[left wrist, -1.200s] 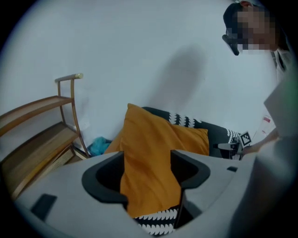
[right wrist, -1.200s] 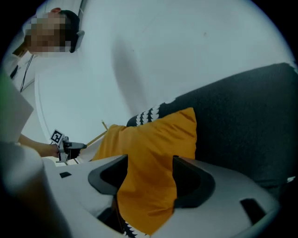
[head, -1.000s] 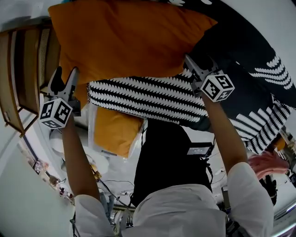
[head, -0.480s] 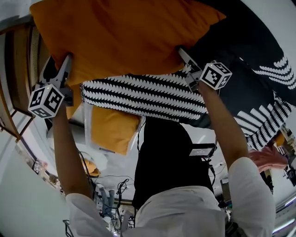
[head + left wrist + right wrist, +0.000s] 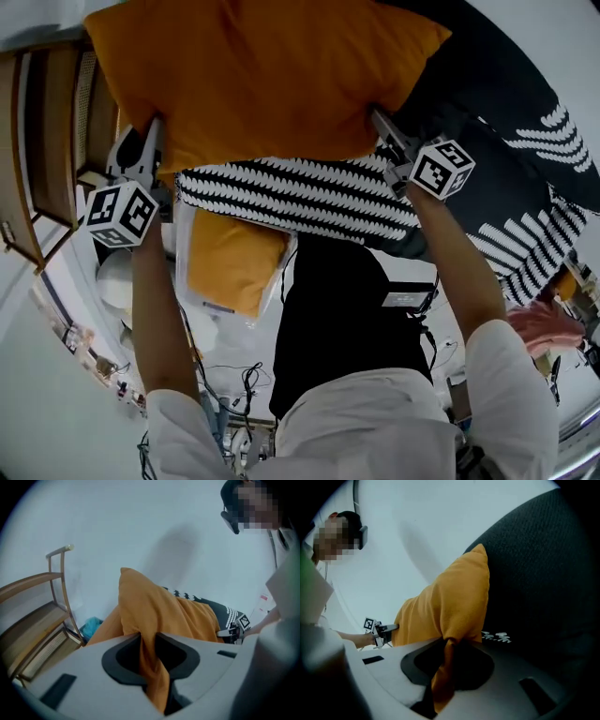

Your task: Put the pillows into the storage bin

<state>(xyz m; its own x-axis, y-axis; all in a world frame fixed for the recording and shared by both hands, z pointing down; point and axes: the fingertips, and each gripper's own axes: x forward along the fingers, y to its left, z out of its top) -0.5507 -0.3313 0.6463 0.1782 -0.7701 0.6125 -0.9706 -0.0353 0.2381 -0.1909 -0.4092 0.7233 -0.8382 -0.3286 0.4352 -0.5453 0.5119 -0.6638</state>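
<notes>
- Pillow in orange (image 5: 253,84): you hold it up by its two near corners, spread wide between your grippers, and it fills the top of the head view.
- Your left gripper (image 5: 148,637) has just been closing its jaws. They now pinch a fold of the orange fabric, which runs down between them.
- Your right gripper (image 5: 449,641) has also just been closing, and its jaws clamp the opposite corner, with the cloth bunched between them.
- Just under the orange pillow's near edge lies a black-and-white patterned pillow (image 5: 300,192), overlapping it in the head view.
- Nearer to you, below the patterned pillow, stands the clear storage bin (image 5: 184,262), with a second orange pillow (image 5: 234,262) in it.
- Dark fabric with white markings (image 5: 506,94) spreads out to your right.
- A wooden chair (image 5: 47,141) stands at your left.
</notes>
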